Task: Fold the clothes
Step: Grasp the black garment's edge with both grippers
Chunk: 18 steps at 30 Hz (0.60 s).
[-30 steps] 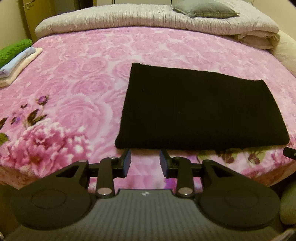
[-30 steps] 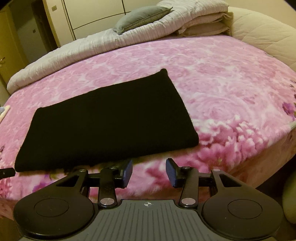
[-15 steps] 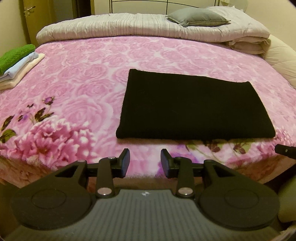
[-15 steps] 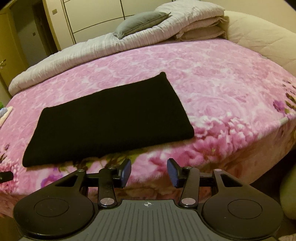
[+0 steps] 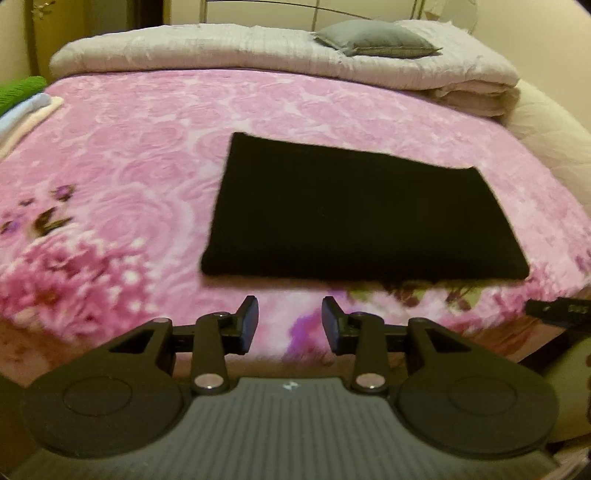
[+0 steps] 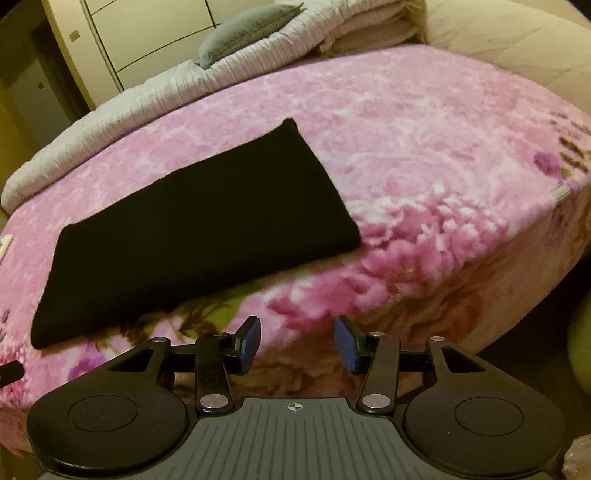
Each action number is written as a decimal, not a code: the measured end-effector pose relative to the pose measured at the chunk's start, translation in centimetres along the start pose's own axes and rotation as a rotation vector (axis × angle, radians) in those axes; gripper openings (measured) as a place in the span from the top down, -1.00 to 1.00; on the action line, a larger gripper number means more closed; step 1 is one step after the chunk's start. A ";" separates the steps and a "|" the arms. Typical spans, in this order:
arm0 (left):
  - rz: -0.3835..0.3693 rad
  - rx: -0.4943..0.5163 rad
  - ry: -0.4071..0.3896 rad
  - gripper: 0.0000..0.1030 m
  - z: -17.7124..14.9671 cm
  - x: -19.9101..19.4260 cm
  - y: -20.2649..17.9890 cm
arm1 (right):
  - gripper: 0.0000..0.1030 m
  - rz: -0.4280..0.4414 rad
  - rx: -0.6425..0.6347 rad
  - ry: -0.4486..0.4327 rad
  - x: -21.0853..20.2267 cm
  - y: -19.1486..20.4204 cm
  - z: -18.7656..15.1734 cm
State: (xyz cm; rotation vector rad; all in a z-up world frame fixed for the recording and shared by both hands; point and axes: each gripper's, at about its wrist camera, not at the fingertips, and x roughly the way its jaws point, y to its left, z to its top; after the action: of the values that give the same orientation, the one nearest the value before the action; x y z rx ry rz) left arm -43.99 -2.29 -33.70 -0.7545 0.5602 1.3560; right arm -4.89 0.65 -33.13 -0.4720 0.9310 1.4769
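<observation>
The left gripper (image 5: 290, 323) holds its jaws wide apart with nothing between them, hanging off the near edge of the bed, and the right gripper (image 6: 297, 343) is likewise spread and empty over that same edge. Just beyond both lies the black garment (image 5: 354, 218), folded into a flat rectangle (its long side runs along the bed's near edge) on the pink floral blanket (image 5: 140, 147). Along the bed's far edge a pale folded quilt (image 5: 229, 50) carries a grey pillow (image 5: 373, 38). Only the left wrist view shows the stack of folded clothes (image 5: 26, 107), green on top, at the bed's left edge; only the right wrist view shows the cream wardrobe doors (image 6: 147, 29) behind the bed.
</observation>
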 end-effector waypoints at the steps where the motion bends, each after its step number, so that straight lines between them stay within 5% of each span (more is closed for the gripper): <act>1: -0.025 0.003 -0.008 0.38 0.3 0.4 -0.1 | 0.06 0.021 0.027 0.000 0.5 -0.3 0.2; 5: -0.111 0.036 -0.022 0.57 1.5 2.3 -0.9 | 0.04 0.185 0.346 0.039 3.1 -3.6 0.5; 10: -0.156 0.062 -0.006 0.59 2.8 5.4 -2.7 | 0.04 0.349 0.769 0.075 6.2 -8.1 -0.2; 18: -0.216 0.080 0.026 0.58 4.5 10.4 -5.3 | 0.02 0.367 0.896 0.047 7.5 -9.6 0.7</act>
State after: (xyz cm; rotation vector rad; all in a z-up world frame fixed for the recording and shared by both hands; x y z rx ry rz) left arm -37.51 7.65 -37.63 -0.7458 0.5340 1.1193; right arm 3.33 5.00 -40.97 0.3402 1.6458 1.1979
